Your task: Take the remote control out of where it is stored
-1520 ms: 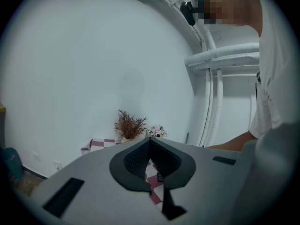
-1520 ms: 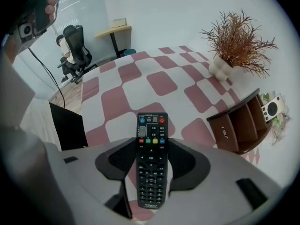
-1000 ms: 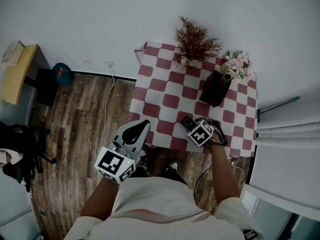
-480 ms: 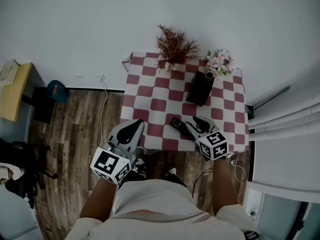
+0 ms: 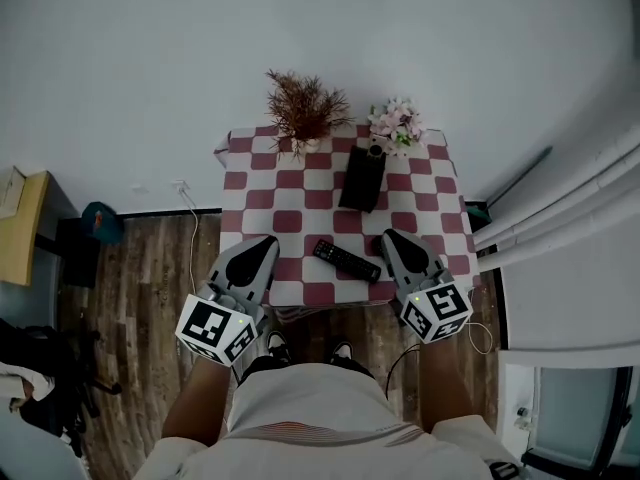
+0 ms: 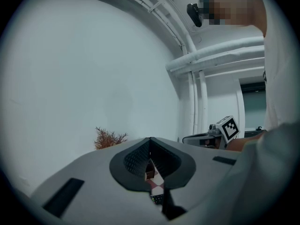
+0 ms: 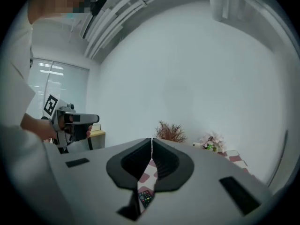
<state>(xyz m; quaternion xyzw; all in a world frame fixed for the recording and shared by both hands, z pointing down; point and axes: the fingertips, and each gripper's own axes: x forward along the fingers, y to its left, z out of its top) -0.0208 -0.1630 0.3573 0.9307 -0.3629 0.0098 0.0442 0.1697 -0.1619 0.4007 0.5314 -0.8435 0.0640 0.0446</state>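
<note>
The black remote control (image 5: pixel 346 260) lies flat on the red-and-white checkered table (image 5: pixel 258 204), near its front edge, with nothing holding it. It lies between my two grippers, which are held up in front of the table. My left gripper (image 5: pixel 267 242) is shut and empty, to the left of the remote. My right gripper (image 5: pixel 389 236) has just been closing and stands shut with nothing between its jaws, to the right of the remote. Under the shut jaws a bit of the remote (image 7: pixel 145 197) shows in the right gripper view.
A black upright holder box (image 5: pixel 362 178) stands on the table behind the remote. A dried reddish plant (image 5: pixel 303 108) and a small pot of flowers (image 5: pixel 395 123) stand at the back edge against the white wall. Wood floor and a cable lie to the left.
My right gripper has let go of the remote, lifted away from the table and shut. The remote stays on the table. My left gripper has risen a little.
</note>
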